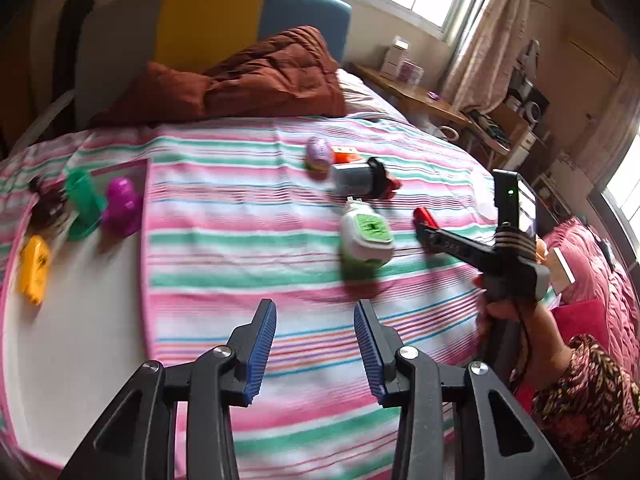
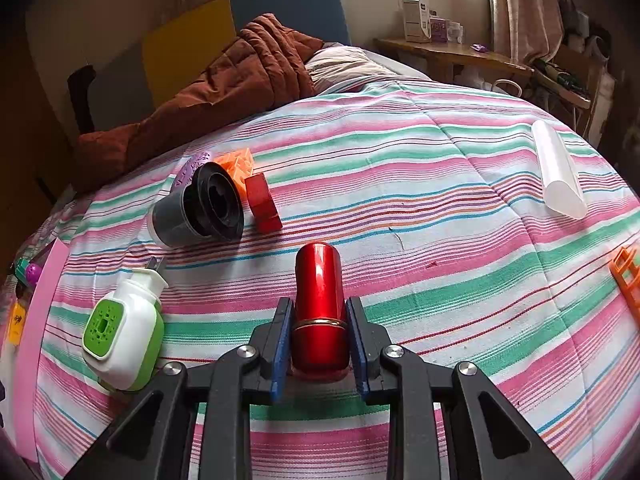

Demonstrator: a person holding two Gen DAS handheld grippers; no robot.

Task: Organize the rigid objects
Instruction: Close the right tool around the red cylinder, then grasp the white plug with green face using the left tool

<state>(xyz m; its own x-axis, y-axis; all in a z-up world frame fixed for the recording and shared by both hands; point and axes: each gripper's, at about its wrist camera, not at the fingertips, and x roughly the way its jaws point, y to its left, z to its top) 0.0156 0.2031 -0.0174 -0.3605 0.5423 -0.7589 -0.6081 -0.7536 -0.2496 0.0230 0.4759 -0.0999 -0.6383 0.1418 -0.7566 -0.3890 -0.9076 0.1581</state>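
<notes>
**Red tube clamped on the striped bed**

The bed [image 2: 440, 168], under a pink, green and white striped sheet, fills both views and carries everything. A rust-brown quilt [image 1: 272, 72] is heaped at its head, against a yellow and blue headboard [image 1: 248, 20]. At the left edge of the bed lies a white tray with a pink rim [image 1: 80, 340]; on it are a yellow piece [image 1: 34, 270], a green toy [image 1: 82, 204] and a purple toy [image 1: 122, 206], the last two just beside each other.

On the sheet, a grey cup with a black flanged lid [image 2: 200, 208] lies on its side, its open end towards the right wrist camera. A red block [image 2: 262, 204] touches its rim, with an orange block [image 2: 238, 164] behind them and a purple egg-shaped thing [image 1: 319, 154] next to that. Nearer, a white and green plug-in device [image 2: 124, 332] lies on its side. Well apart to the right are a clear plastic tube [image 2: 558, 172] and an orange lattice piece [image 2: 628, 280] at the frame edge.

The right gripper [image 2: 320, 328] has its jaws clamped on the lower half of a glossy red lipstick-shaped tube [image 2: 319, 280], which points away along the fingers just above the sheet. The left gripper [image 1: 315, 348] hovers over bare sheet, jaws apart with nothing between them. A hand [image 1: 516, 312] in a patterned sleeve holds the right tool.
</notes>
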